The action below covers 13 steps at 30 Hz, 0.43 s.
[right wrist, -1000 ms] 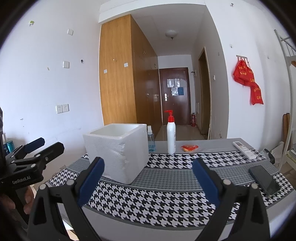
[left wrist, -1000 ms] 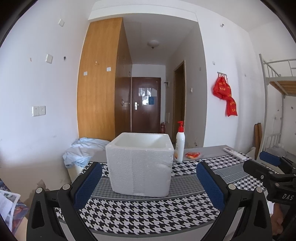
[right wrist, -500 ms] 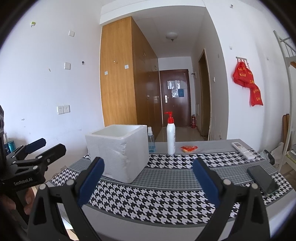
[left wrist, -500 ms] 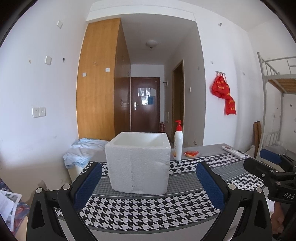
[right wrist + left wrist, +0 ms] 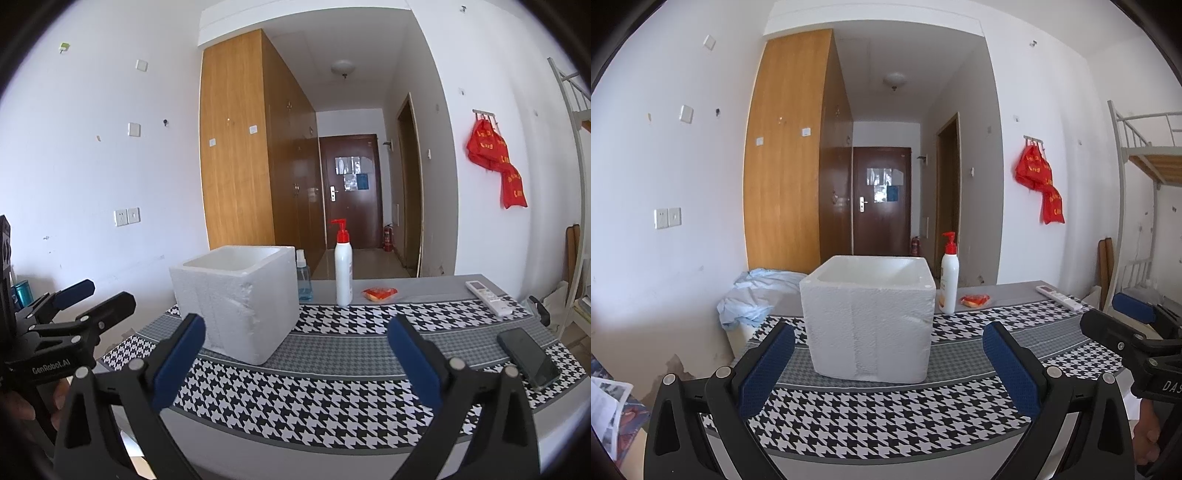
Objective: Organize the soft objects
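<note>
Left wrist view: the left hand-held gripper is spread wide and holds nothing, its blue ribbed pads flanking a white foam box. The box is square, grainy-walled and open-topped, standing on the bench, whose cloth has black-and-white houndstooth and grey bands. A crumpled pale blue cloth lies heaped beyond the bench's far left corner.

Right wrist view: the right hand-held gripper is likewise wide open and empty. Behind the foam box stand a smooth white pump bottle and a small blue bottle. A flat dark phone lies at right.
</note>
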Motion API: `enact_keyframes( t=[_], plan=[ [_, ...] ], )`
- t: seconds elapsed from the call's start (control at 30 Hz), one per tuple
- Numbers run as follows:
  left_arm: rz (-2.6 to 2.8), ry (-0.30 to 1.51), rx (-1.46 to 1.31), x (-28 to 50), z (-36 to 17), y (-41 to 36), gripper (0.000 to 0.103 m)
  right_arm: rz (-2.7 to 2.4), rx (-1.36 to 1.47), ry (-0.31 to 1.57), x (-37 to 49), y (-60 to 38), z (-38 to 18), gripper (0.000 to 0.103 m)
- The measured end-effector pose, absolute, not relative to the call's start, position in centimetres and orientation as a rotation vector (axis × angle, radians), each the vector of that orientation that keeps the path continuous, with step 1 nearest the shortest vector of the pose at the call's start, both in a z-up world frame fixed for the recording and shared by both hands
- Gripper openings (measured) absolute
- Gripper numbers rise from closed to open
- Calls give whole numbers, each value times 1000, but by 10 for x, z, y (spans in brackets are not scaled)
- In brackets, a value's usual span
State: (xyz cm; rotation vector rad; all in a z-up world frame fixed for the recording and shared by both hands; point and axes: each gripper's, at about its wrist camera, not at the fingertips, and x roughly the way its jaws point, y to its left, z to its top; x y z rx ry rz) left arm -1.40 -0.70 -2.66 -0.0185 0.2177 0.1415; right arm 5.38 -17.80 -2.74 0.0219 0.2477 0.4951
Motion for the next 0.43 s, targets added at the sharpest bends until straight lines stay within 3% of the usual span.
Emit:
enact_keyframes(
  t=[0.43],
  plan=[
    [140, 216, -10, -15, -26, -8, 102, 497, 17, 249, 52, -178, -27, 101]
  ],
)
